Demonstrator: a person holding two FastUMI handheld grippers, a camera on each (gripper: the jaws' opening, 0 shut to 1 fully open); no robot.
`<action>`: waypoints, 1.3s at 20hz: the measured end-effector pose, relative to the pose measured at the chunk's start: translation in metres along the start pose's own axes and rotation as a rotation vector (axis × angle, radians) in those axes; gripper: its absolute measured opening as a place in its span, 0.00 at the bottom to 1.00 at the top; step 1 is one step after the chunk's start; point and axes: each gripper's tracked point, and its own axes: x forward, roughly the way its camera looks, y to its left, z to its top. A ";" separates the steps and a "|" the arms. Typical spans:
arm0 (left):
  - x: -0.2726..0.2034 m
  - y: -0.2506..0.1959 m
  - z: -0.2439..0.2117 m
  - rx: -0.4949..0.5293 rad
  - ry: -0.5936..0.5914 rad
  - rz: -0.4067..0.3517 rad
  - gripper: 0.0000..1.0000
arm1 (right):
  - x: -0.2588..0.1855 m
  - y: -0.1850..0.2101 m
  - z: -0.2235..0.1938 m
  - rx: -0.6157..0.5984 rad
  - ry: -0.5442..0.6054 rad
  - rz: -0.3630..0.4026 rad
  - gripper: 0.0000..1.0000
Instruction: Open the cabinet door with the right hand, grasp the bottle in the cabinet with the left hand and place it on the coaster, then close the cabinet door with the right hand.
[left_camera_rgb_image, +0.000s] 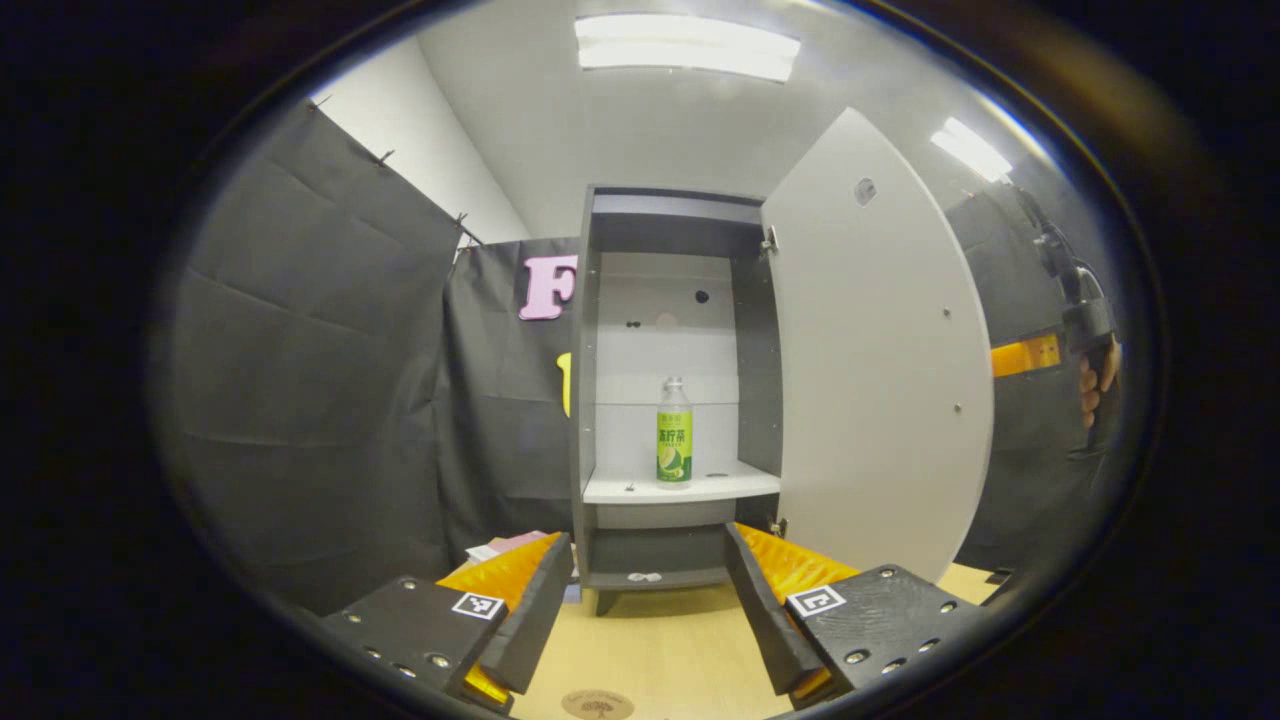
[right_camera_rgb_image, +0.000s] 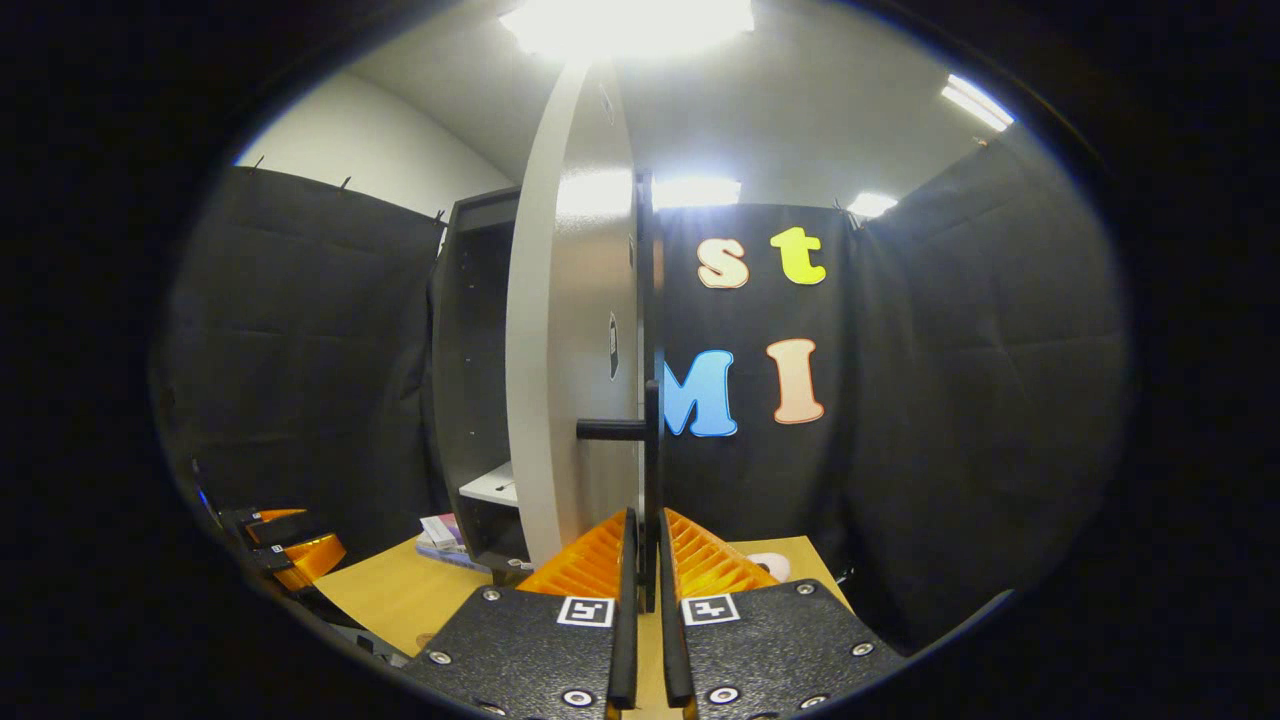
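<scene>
The cabinet (left_camera_rgb_image: 590, 350) stands with its white door (left_camera_rgb_image: 880, 360) swung wide to the right. On the white shelf (left_camera_rgb_image: 680, 487) inside stands a clear bottle (left_camera_rgb_image: 674, 432) with a green label, upright and alone. My left gripper (left_camera_rgb_image: 648, 540) is open, low over the wooden table and well short of the bottle. A round brown coaster (left_camera_rgb_image: 597, 704) lies on the table just below the gripper. In the right gripper view the door (right_camera_rgb_image: 560, 350) is seen edge-on, and my right gripper (right_camera_rgb_image: 647, 520) is shut on its thin black handle bar (right_camera_rgb_image: 651, 440).
Pink and pale booklets (left_camera_rgb_image: 508, 547) lie on the table left of the cabinet foot. A hand (left_camera_rgb_image: 1097, 385) holding the right gripper shows past the door's outer edge. In the right gripper view, the left gripper (right_camera_rgb_image: 285, 548) sits low at the left and a pale round item (right_camera_rgb_image: 770, 565) lies behind the door.
</scene>
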 end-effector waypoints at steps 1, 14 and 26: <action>0.014 -0.001 0.003 -0.005 -0.004 -0.013 0.92 | 0.000 0.000 0.003 -0.001 -0.011 -0.001 0.10; 0.194 -0.026 0.025 -0.089 0.002 -0.195 0.92 | -0.076 -0.082 -0.002 -0.081 -0.071 -0.373 0.95; 0.348 -0.036 -0.013 -0.041 0.051 -0.257 0.86 | -0.074 -0.108 -0.041 0.007 -0.009 -0.605 0.95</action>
